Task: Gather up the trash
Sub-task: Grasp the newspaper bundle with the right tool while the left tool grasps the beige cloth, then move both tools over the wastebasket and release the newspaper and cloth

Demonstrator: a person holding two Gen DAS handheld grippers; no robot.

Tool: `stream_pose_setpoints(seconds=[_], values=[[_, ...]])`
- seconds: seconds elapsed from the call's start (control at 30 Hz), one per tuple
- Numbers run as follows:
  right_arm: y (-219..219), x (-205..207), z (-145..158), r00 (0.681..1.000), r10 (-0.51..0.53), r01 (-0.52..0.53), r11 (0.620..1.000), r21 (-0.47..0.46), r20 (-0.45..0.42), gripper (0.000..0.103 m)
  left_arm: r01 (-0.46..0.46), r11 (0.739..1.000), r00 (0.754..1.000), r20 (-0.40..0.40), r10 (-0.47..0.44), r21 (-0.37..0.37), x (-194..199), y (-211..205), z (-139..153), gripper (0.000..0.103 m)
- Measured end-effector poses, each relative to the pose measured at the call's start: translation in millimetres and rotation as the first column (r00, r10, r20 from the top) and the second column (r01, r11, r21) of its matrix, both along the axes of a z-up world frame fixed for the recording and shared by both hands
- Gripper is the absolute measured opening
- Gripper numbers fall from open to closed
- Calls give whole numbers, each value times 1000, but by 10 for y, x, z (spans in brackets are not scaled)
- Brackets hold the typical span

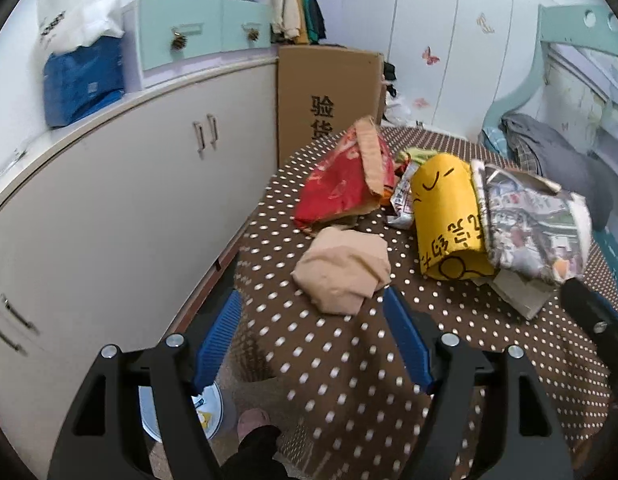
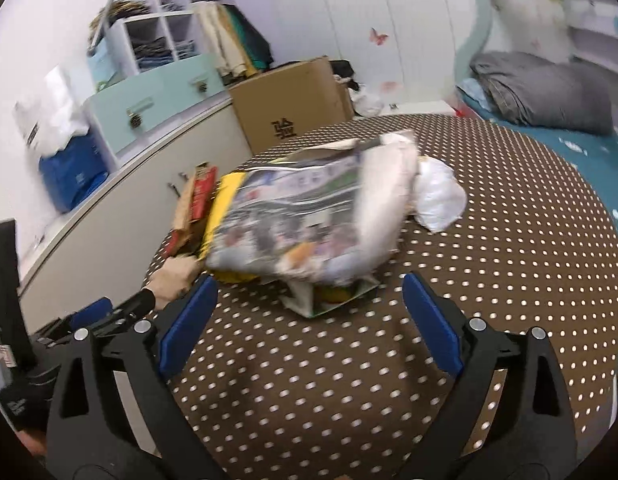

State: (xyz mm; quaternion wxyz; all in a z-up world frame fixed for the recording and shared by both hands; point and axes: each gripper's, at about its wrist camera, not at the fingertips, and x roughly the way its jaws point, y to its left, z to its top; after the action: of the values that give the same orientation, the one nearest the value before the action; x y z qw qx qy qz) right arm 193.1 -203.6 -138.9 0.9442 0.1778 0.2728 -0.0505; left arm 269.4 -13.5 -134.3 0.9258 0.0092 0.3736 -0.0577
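A heap of trash lies on the brown dotted tablecloth (image 1: 349, 360). It holds a crumpled beige paper wad (image 1: 343, 270), a torn red package (image 1: 345, 180), a yellow bag with drawn marks (image 1: 447, 216) and crumpled newspaper (image 1: 529, 220). My left gripper (image 1: 313, 300) is open and empty, just short of the beige wad. In the right wrist view the newspaper (image 2: 305, 224) lies over the yellow bag (image 2: 223, 208), with a white crumpled bag (image 2: 439, 198) behind. My right gripper (image 2: 309, 292) is open and empty, just in front of the newspaper.
White cabinets (image 1: 109, 200) run along the left of the table. A tall cardboard box (image 1: 329, 92) stands beyond the table's far end. A bed with grey bedding (image 2: 541, 92) lies to the right. A small printed box (image 2: 333, 300) lies under the newspaper.
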Motion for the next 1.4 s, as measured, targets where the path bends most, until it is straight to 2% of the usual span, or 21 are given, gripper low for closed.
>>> stream_pose_setpoints(seconds=[0.1, 0.17, 0.2, 0.23, 0.27, 0.33, 0.37, 0.47, 0.6, 0.63, 0.67, 0.73, 0.87, 1.07, 1.4], values=[[-105, 54, -21, 1000, -16, 17, 999, 29, -6, 92, 4, 1000, 1000, -11, -3, 21, 133, -52, -75, 70], [-173, 110, -39, 1000, -17, 17, 998, 62, -5, 92, 20, 1000, 999, -32, -19, 22, 196, -69, -116, 57], [-203, 119, -40, 1000, -19, 20, 997, 69, -5, 92, 27, 999, 999, -39, -26, 18, 229, -72, -129, 56], [-239, 154, -49, 1000, -22, 23, 996, 81, -3, 92, 34, 999, 998, -43, -33, 16, 272, -73, -140, 49], [-256, 193, -44, 1000, -24, 24, 996, 88, -5, 92, 44, 999, 998, -49, -43, 17, 297, -83, -152, 36], [-312, 248, -51, 1000, -26, 27, 993, 118, -11, 93, 55, 998, 998, -37, -54, 16, 298, -108, -127, 25], [-350, 269, -65, 1000, -20, 22, 988, 151, -13, 93, 54, 999, 998, -29, -53, 11, 284, -111, -101, 23], [-420, 319, -45, 1000, -13, 14, 981, 193, -7, 92, 59, 998, 998, -4, -59, -12, 219, -109, -31, 23], [-485, 384, -1, 1000, -16, 17, 980, 196, -4, 90, 57, 998, 998, 29, -56, -33, 89, -92, 83, 23], [-493, 397, 8, 1000, -11, 11, 980, 196, -2, 76, 57, 998, 998, 34, -55, -40, 63, -85, 114, 23], [-494, 415, 14, 1000, -6, 7, 981, 192, -8, 51, 55, 998, 998, 38, -53, -44, 42, -79, 136, 23], [-505, 436, 15, 1000, 19, -17, 977, 213, -7, 44, 53, 997, 998, 44, -50, -48, 4, -68, 173, 23], [-476, 310, 95, 999, 41, -47, 979, 196, 34, 28, 53, 997, 997, 58, -50, -62, -91, -65, 246, 23], [-405, 17, 317, 992, 52, -71, 984, 162, 119, 21, 54, 995, 995, 91, -47, -87, -270, 11, 395, 23], [20, -401, 750, 963, 117, -137, 988, 68, 242, 21, 14, 989, 985, 172, 12, -149, -689, 393, 703, 23]])
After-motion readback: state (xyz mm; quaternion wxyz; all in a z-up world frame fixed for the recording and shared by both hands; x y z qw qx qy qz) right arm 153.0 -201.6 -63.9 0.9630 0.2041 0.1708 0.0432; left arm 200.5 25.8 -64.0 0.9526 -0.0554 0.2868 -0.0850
